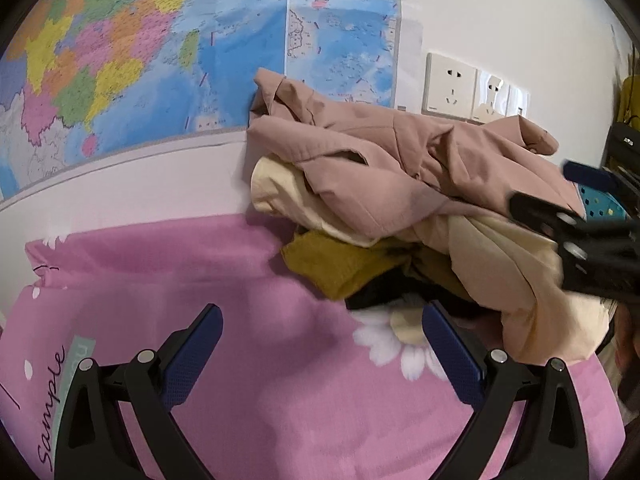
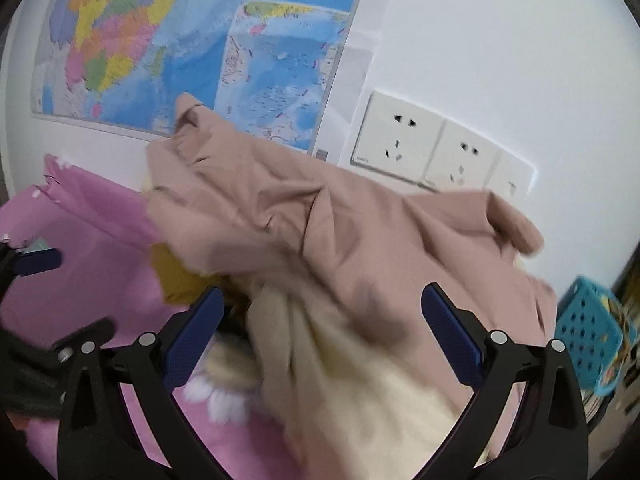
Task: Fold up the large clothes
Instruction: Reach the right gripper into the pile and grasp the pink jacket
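While both grippers are held wide open and empty, the clothes pile is seen heaped on the pink sheet against the wall. The left gripper is poised over bare sheet beside the pile; the right gripper is positioned over the pink coat.

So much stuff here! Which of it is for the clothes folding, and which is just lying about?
For the folding:
- dusty-pink garment topping the pile
- cream garment beneath it
- mustard garment
- pink bedsheet they lie on
- left gripper and right gripper, both open

Just lying about:
- wall map
- wall sockets
- blue basket
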`<action>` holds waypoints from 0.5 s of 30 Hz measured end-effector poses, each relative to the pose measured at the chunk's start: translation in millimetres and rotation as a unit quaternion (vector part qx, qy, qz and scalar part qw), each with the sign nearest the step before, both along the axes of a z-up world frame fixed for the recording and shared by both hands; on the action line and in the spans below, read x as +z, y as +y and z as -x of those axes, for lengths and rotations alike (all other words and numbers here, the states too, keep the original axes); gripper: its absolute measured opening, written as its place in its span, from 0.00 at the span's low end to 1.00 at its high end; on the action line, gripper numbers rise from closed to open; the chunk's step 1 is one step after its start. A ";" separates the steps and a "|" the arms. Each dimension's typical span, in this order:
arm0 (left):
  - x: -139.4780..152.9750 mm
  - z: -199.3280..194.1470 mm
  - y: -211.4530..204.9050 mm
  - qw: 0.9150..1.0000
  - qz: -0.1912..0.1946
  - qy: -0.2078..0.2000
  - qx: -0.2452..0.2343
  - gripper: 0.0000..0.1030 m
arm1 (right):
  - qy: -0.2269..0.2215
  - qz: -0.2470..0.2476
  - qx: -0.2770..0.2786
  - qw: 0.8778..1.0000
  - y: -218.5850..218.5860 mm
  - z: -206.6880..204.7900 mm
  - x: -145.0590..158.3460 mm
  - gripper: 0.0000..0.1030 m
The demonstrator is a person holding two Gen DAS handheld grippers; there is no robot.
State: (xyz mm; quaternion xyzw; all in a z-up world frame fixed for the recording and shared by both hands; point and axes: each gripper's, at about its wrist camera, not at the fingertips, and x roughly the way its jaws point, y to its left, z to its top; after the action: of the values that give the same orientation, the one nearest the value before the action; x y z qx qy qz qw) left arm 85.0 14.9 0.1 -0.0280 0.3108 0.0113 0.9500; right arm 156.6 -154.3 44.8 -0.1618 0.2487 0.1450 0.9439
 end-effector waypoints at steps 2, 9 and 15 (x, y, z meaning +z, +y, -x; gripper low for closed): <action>1.3 -6.7 0.9 1.000 -0.001 -0.002 0.002 0.94 | -0.002 0.014 0.002 1.000 6.6 -18.0 -1.4 0.94; 1.7 -25.3 1.7 1.000 -0.007 -0.004 0.005 0.94 | -0.003 0.053 0.014 0.999 29.6 -66.0 -17.4 0.88; -3.8 -37.0 5.4 1.000 -0.008 0.000 0.009 0.94 | 0.030 0.051 0.030 0.998 35.6 -87.0 -19.1 0.15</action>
State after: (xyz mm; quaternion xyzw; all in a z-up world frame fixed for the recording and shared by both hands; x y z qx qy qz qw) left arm 122.0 20.2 -3.8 -0.0231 0.3103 0.0219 0.9501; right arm 243.6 -118.8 25.7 -0.2124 0.2789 0.1648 0.9219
